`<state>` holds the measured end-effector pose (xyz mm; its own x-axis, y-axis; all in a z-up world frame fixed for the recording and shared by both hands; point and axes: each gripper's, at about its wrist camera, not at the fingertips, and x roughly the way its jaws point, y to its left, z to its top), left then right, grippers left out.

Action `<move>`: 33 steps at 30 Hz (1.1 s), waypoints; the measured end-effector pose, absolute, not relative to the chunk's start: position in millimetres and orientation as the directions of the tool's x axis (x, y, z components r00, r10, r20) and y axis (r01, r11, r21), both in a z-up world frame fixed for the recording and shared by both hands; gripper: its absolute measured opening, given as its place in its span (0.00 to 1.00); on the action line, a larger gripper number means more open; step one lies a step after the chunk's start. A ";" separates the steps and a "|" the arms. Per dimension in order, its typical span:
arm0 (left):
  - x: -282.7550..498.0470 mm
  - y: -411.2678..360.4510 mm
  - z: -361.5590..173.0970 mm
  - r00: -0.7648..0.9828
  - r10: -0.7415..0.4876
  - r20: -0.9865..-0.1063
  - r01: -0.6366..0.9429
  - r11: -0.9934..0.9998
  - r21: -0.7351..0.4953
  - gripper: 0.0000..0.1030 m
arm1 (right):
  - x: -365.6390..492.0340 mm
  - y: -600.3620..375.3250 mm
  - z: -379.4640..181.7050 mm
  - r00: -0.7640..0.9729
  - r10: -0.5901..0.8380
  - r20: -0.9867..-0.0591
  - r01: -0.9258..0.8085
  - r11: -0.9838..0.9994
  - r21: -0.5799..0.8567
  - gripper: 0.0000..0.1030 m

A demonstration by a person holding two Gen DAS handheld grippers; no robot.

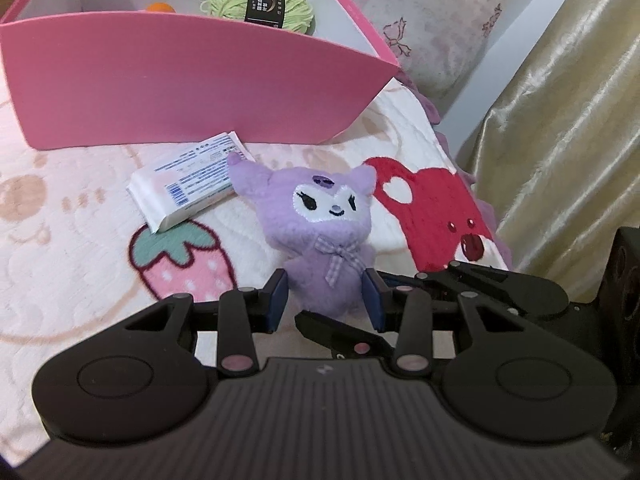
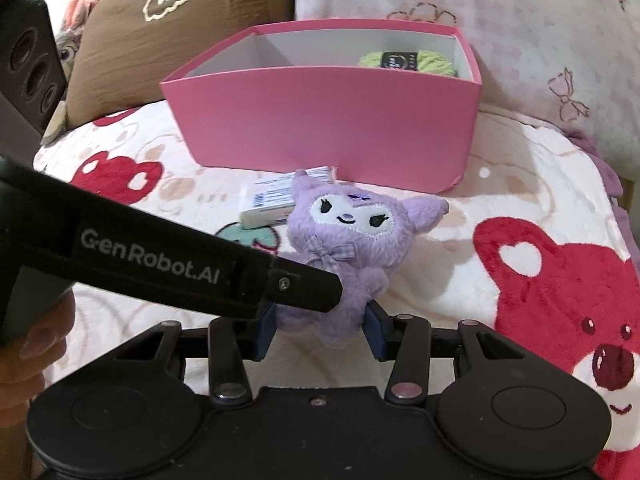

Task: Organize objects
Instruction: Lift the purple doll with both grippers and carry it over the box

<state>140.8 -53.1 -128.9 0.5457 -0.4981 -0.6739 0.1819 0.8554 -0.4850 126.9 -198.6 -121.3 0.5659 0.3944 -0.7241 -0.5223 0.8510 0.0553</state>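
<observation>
A purple plush toy (image 1: 328, 232) with a checked bow stands upright on the blanket, facing both cameras. My left gripper (image 1: 326, 302) is shut on its lower body, blue pads pressed into either side. My right gripper (image 2: 320, 330) is shut on the same plush toy (image 2: 352, 232), pads pressing on its base. The left gripper's black finger (image 2: 200, 272) crosses in from the left and touches the toy's side. One right finger (image 1: 344, 334) shows beneath the toy in the left wrist view. Behind stands an open pink box (image 1: 200, 80) holding green yarn (image 1: 260, 4) and something orange (image 1: 160, 7).
A white tissue pack (image 1: 188, 184) lies between the toy and the pink box (image 2: 320, 128). The blanket (image 2: 540, 280) bears red bears and a strawberry. Pillows (image 2: 160, 40) lie behind the box, a gold curtain (image 1: 560, 120) hangs at the right. A hand (image 2: 36, 340) shows at lower left.
</observation>
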 end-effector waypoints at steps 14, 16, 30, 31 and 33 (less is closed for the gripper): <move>98.1 -43.5 -84.0 0.559 -0.503 -0.660 0.243 0.860 -0.449 0.37 | 85.6 -183.1 -74.5 0.574 0.388 -0.722 -0.534 0.845 0.030 0.49; 93.0 -43.8 -75.3 0.556 -0.493 -0.669 0.261 0.868 -0.423 0.37 | 81.6 -182.3 -68.8 0.568 0.396 -0.721 -0.537 0.842 0.040 0.49; 65.1 -25.6 -34.7 0.566 -0.486 -0.665 0.270 0.872 -0.408 0.38 | 56.1 -164.1 -30.3 0.573 0.412 -0.708 -0.560 0.828 0.029 0.48; 63.6 -24.7 -30.9 0.568 -0.485 -0.664 0.272 0.873 -0.405 0.38 | 55.7 -163.6 -26.7 0.572 0.415 -0.708 -0.561 0.827 0.031 0.48; 61.4 -22.1 -23.4 0.570 -0.485 -0.663 0.272 0.873 -0.405 0.38 | 55.5 -162.4 -18.9 0.566 0.420 -0.710 -0.562 0.826 0.041 0.48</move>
<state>61.4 -22.1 -23.4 0.5702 -0.4854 -0.6627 0.2720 0.8728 -0.4053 55.5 -162.4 -18.9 0.5656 0.4204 -0.7095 -0.5623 0.8259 0.0412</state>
